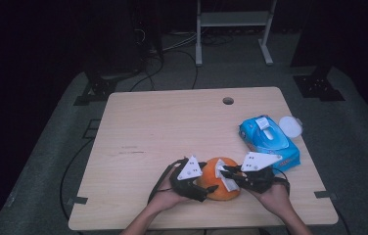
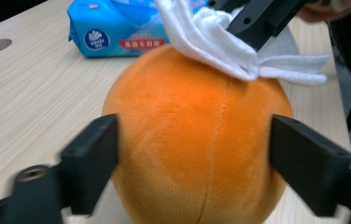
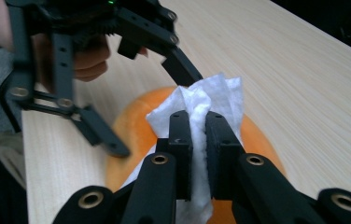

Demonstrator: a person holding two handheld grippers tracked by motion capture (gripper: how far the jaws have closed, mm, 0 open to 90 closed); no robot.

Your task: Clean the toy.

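Orange plush ball [image 1: 219, 181] sits on tabletop [image 1: 172, 127] near the front edge, a bit right of centre. Soft fabric, seam running top to bottom (clear in left gripper view).

White wipe [image 3: 206, 107] lies draped on top of ball, bunched, one end trailing off the side. Right gripper [image 3: 198, 135] has jaws closed narrow on the wipe, cloth squeezed between both pads, pressed down onto ball's top. In high view right gripper [image 1: 231, 172] comes in from the right, hand behind it.

Left gripper [image 2: 192, 154] straddles the ball, one jaw each side, fairly wide. Left jaw at the fabric; right jaw at the ball's edge w/ no clear dent, so can't tell if pads press. In high view left gripper [image 1: 206, 183] is at ball's left side.

Blue wipes pack [image 1: 268, 142] lies near the right edge, just behind right gripper. White round lid [image 1: 290, 126] beside the pack, toward the right edge. Cable hole [image 1: 228, 101] near the back edge.
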